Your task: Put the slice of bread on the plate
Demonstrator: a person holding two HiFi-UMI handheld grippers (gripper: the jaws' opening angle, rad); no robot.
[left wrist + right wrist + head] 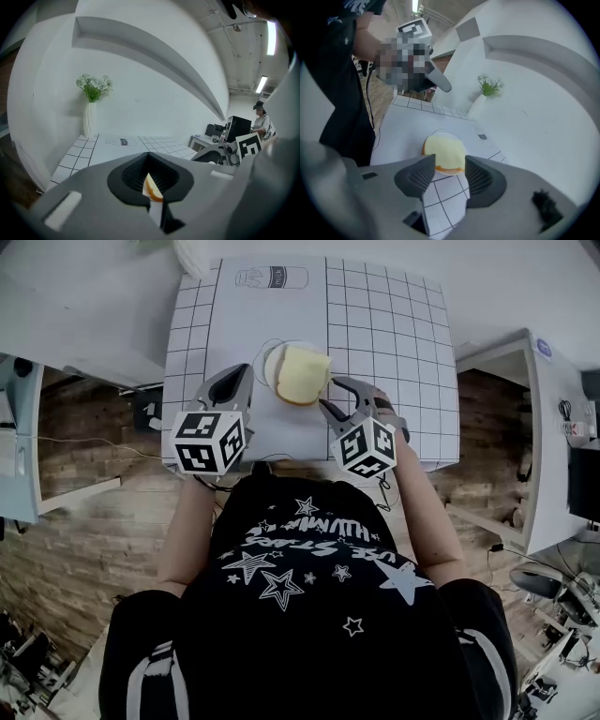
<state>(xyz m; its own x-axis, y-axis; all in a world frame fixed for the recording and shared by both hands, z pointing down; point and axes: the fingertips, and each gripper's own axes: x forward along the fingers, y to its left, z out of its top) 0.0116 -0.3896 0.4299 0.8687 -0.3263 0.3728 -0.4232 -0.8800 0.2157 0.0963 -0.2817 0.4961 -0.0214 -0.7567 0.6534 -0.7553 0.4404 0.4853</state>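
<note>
**Bread on the plate; right fingers open, left fingers closed**

Location: the slice of bread (302, 373) sits at upper centre of the head view. It appears to rest on the small white plate (271, 367), covering all but the plate's left rim. The plate stands on the white surface (394, 334), which is printed with a black grid.

Materials: the slice has a rounded outline, a pale yellow matte face and an orange-brown crust band along the near edge. It looks soft and likely dents easily. The plate is smooth, round and plain white.

Right gripper (328, 392): the fingers are apart. The dark ribbed pads flank a gap that shows only the grid, and the crust edge lies just beyond the tips. I can make out no contact. Judgement: a let-go pose, held wide so the pads do not drag the crust.

Left gripper (246, 379): the fingers are together and hold nothing. A sliver of bread shows through the slit between them. It hangs just left of the plate rim, and contact cannot be told. It is probably idle.

Progress (judgement): the placement looks complete, and only a clean retreat remains.
</note>
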